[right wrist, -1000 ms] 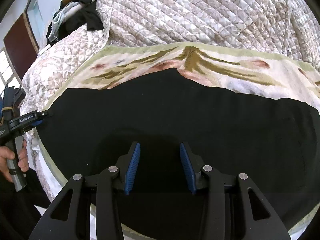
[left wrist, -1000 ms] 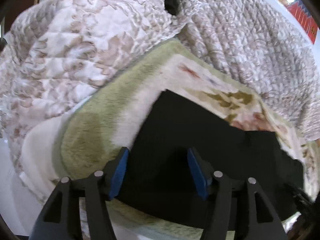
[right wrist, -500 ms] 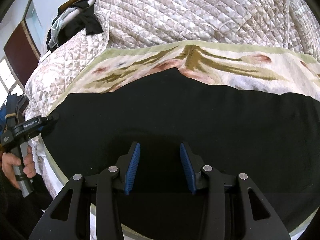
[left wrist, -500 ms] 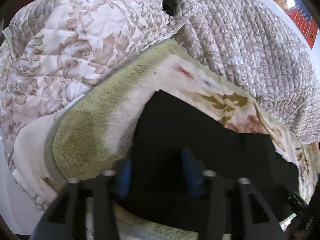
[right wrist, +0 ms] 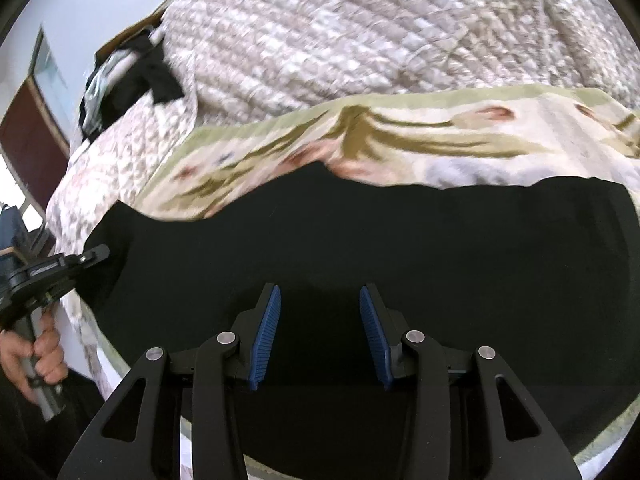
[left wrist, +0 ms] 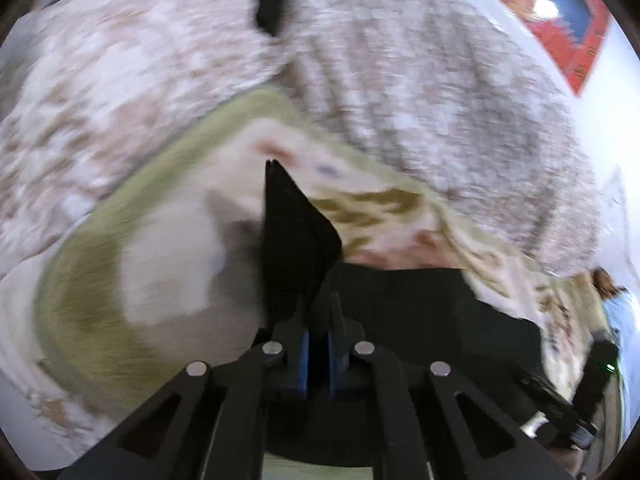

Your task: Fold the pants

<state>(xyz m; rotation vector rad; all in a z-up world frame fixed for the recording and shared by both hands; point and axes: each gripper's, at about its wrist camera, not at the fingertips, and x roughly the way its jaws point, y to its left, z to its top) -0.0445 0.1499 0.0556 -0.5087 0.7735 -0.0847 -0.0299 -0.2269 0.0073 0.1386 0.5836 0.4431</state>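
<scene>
Black pants (right wrist: 360, 240) lie spread across a floral blanket (right wrist: 440, 140) on a bed. My left gripper (left wrist: 318, 312) is shut on the pants' end (left wrist: 296, 224), and the cloth stands up in a peak above the jaws. It also shows in the right wrist view (right wrist: 94, 256), at the pants' left end. My right gripper (right wrist: 320, 304) is open over the middle of the pants near the front edge, holding nothing.
A quilted cover (right wrist: 360, 40) rises behind the blanket. Dark clothes (right wrist: 132, 80) are piled at the far left corner. A red poster (left wrist: 560, 20) hangs on the wall. The bed's front edge (right wrist: 96, 360) drops off at the left.
My left gripper has closed on the end of the pants and lifted it, so the cloth now stands up. My right gripper has stayed open over the pants.
</scene>
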